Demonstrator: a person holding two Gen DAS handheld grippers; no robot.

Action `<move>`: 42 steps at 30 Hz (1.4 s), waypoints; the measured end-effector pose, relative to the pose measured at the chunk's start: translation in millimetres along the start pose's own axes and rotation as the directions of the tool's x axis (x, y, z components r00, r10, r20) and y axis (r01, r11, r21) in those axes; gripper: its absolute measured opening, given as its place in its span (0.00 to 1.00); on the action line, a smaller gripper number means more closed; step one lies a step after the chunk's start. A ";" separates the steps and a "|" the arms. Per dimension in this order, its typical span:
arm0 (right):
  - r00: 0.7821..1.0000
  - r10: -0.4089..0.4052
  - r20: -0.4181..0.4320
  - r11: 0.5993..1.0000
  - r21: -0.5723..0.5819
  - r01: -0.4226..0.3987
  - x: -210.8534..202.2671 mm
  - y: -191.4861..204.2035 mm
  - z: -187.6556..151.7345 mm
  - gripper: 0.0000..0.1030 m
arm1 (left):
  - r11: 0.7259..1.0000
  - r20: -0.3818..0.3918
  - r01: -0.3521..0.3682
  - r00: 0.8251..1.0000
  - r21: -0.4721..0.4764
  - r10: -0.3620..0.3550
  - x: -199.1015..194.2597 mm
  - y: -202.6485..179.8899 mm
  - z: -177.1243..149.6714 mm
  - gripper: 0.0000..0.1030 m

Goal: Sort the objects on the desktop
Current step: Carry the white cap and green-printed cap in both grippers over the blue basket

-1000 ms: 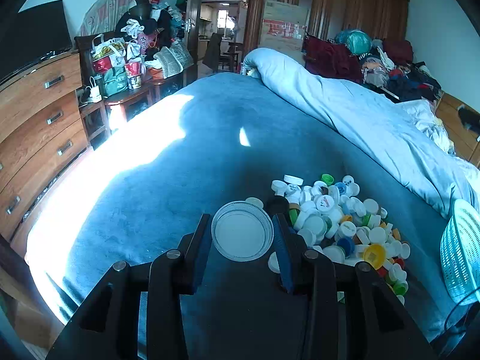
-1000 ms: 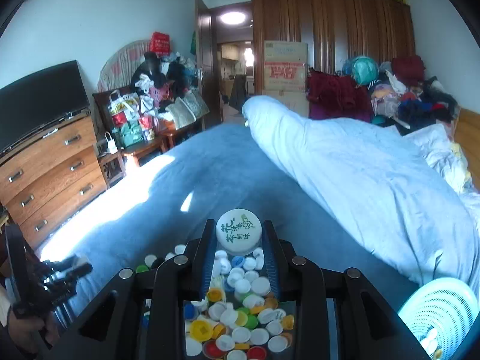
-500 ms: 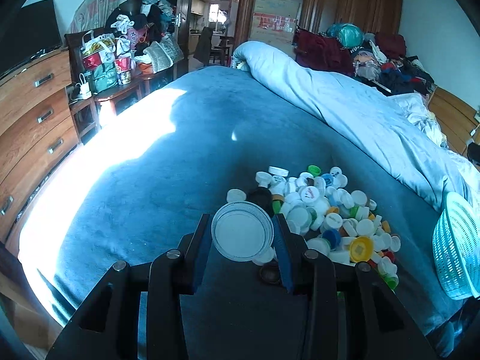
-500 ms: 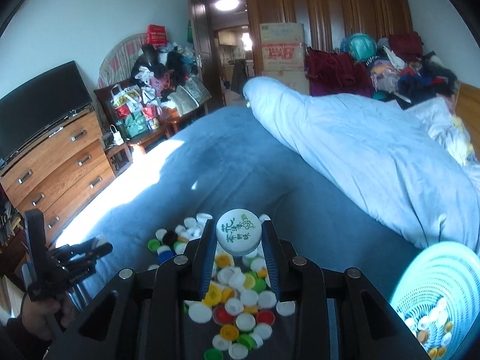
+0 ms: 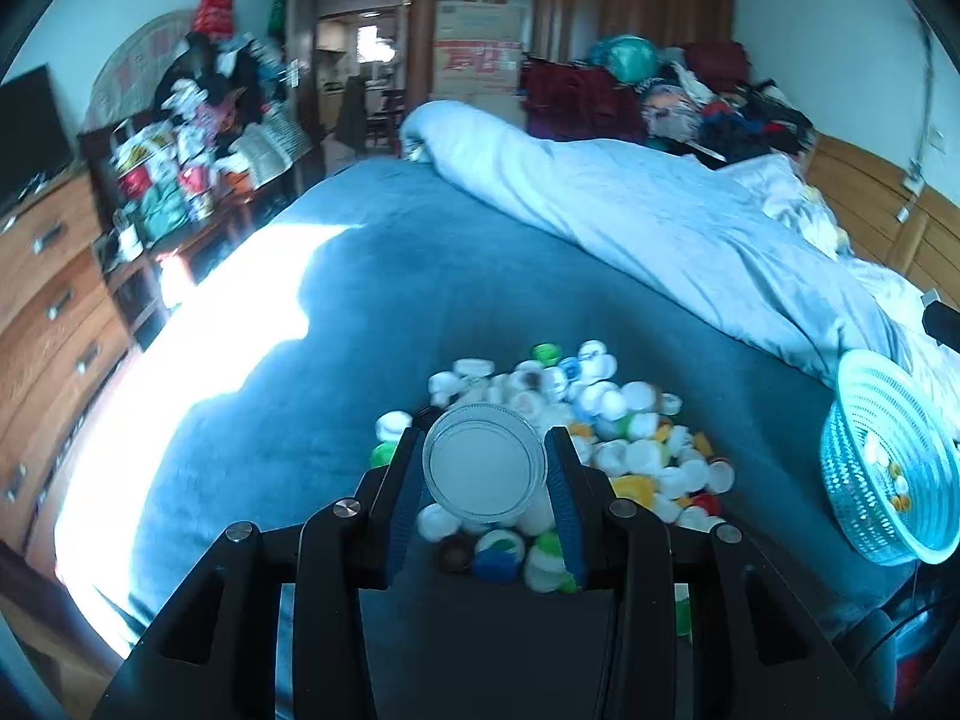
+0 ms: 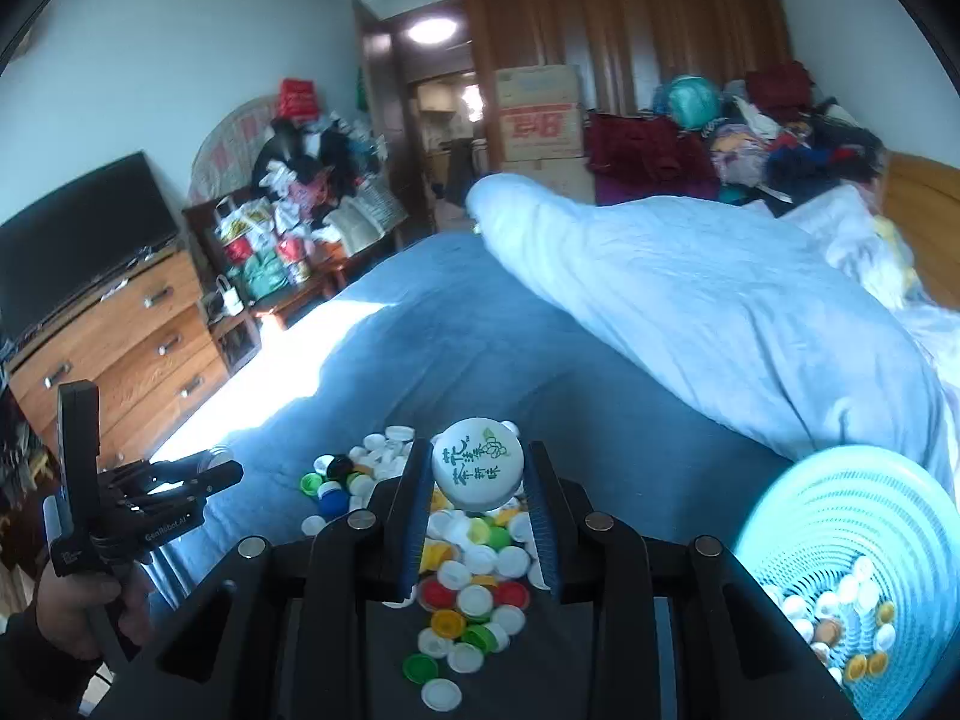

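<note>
My left gripper (image 5: 483,471) is shut on a wide white lid (image 5: 485,468), hollow side facing the camera, held above a heap of bottle caps (image 5: 606,420) on the blue bed cover (image 5: 372,324). My right gripper (image 6: 477,480) is shut on a white cap with green print (image 6: 477,471), over the same heap of caps (image 6: 468,564). A turquoise mesh basket (image 6: 840,516) with several caps inside lies at the lower right; in the left wrist view this basket (image 5: 882,468) sits right of the heap. The left gripper (image 6: 204,477) also shows at the right wrist view's left edge, in a person's hand (image 6: 66,606).
A pale blue duvet (image 5: 630,210) is bunched along the bed's right side. A wooden dresser (image 6: 120,348) with a TV stands left of the bed, beside a cluttered low table (image 6: 288,264). Sunlight falls on the bed's left edge (image 5: 198,360).
Both grippers moved right over the cap heap, each keeping its cap. The heap slid leftwards and under the fingers, and the basket came further into both views.
</note>
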State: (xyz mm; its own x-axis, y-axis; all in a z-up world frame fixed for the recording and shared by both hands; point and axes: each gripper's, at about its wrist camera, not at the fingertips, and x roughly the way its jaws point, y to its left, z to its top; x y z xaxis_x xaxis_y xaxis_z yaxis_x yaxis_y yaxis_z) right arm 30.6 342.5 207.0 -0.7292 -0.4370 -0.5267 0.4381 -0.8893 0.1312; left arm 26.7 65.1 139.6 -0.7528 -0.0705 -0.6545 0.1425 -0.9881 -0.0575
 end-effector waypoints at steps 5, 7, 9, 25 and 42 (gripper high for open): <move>0.998 -0.058 0.035 0.998 0.030 0.057 -28.9 -30.4 2.9 0.32 | 0.994 0.036 0.093 0.995 0.062 -0.096 -9.4 -50.4 29.5 0.34; 0.995 -0.086 0.050 0.995 0.050 0.084 -41.3 -46.9 4.0 0.32 | 0.989 0.042 0.126 0.991 0.083 -0.129 -10.8 -67.9 39.5 0.34; 0.992 -0.115 0.058 0.991 0.070 0.111 -51.7 -63.0 4.0 0.32 | 0.982 0.049 0.154 0.986 0.109 -0.160 -12.4 -90.4 52.4 0.34; 0.942 -0.330 -0.053 0.912 0.240 0.333 -102.8 -201.0 -29.4 0.32 | 0.853 -0.075 0.353 0.933 0.384 -0.352 -1.9 -287.8 79.7 0.34; 0.922 -0.334 -0.195 0.858 0.342 0.383 -105.6 -267.6 -87.9 0.32 | 0.754 -0.268 0.358 0.931 0.550 -0.247 25.8 -402.4 31.1 0.34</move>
State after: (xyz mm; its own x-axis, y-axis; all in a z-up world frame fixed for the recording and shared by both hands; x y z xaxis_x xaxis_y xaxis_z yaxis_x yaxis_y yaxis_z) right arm 36.6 638.5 153.6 -0.7165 -0.0801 -0.6930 -0.0828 -0.9766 0.1985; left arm -70.0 456.6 169.3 -0.5641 0.2149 -0.7972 -0.5159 -0.8456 0.1371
